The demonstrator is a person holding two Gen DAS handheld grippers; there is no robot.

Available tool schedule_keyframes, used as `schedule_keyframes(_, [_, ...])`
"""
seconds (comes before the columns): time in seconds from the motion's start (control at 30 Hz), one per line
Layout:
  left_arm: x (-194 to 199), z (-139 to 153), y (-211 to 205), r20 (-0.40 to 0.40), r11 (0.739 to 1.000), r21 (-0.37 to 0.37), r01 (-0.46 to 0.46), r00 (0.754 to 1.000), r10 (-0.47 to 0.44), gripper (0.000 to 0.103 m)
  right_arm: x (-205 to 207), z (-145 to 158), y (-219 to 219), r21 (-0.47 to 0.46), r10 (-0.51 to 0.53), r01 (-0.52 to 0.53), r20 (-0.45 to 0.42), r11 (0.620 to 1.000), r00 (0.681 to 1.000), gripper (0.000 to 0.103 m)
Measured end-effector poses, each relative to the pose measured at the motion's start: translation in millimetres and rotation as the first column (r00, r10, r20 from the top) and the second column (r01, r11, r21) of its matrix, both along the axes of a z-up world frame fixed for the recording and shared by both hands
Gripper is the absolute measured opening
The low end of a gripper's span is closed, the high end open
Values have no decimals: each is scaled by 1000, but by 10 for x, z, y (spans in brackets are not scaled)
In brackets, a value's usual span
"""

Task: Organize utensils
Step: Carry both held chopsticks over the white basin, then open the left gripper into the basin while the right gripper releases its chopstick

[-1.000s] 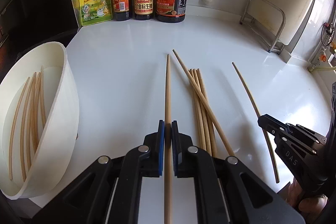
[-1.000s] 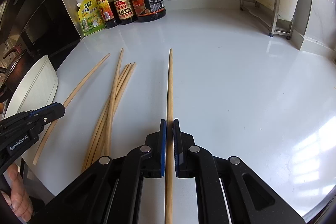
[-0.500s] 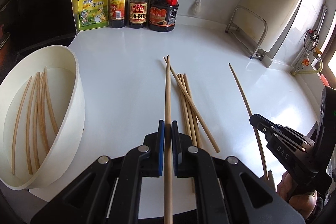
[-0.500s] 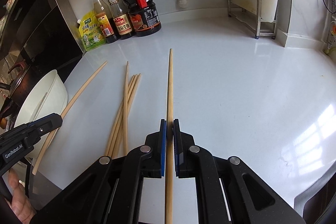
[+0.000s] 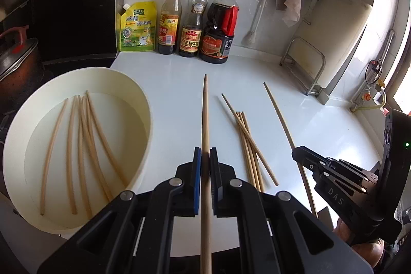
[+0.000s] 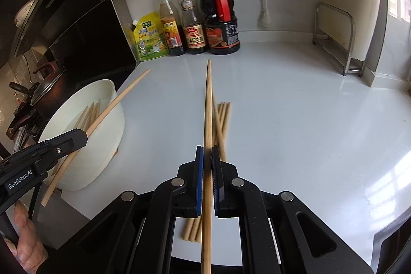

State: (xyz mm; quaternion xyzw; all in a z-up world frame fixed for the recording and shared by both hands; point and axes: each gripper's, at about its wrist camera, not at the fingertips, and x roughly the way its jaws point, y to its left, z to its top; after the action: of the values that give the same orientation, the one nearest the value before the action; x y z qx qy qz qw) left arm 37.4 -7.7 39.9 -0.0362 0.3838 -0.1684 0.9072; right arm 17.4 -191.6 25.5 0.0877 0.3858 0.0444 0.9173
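Observation:
My left gripper [image 5: 205, 153] is shut on a wooden chopstick [image 5: 205, 114], held above the white counter just right of the white bowl [image 5: 143, 99]. Several chopsticks [image 5: 84, 140] lie inside that bowl. My right gripper [image 6: 207, 150] is shut on another chopstick [image 6: 208, 99], raised over a loose bunch of chopsticks [image 6: 223, 117] on the counter. The left wrist view shows the same bunch [image 5: 246, 143] between the two grippers. At the left of the right wrist view, the left gripper [image 6: 79, 135] holds its chopstick [image 6: 123, 91] slanting over the bowl [image 6: 102, 145].
Sauce bottles [image 5: 191, 25] and a yellow-green pouch [image 5: 137, 27] stand against the back wall. A lidded dark pot [image 5: 15, 60] sits left of the bowl on the stove. A metal rack [image 5: 305, 60] with a white board stands at the back right. A hand [image 6: 25, 235] grips the left tool.
Both grippers have risen and drawn back, each still carrying its chopstick. The bowl's inside has come into fuller view on the left. The bunch on the counter has stayed put.

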Motion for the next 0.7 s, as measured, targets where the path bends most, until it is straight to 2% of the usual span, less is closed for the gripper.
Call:
schedule_keyframes(0.4, [53, 357, 991, 86, 988, -26, -150, 985, 152, 7, 435, 244, 1069, 27, 192, -193, 46, 981, 980, 6])
schedule_keyframes(0.7, [249, 199, 1708, 44, 962, -39, -271, 961, 273, 7, 768, 268, 2011, 39, 358, -359, 35, 932, 933, 6])
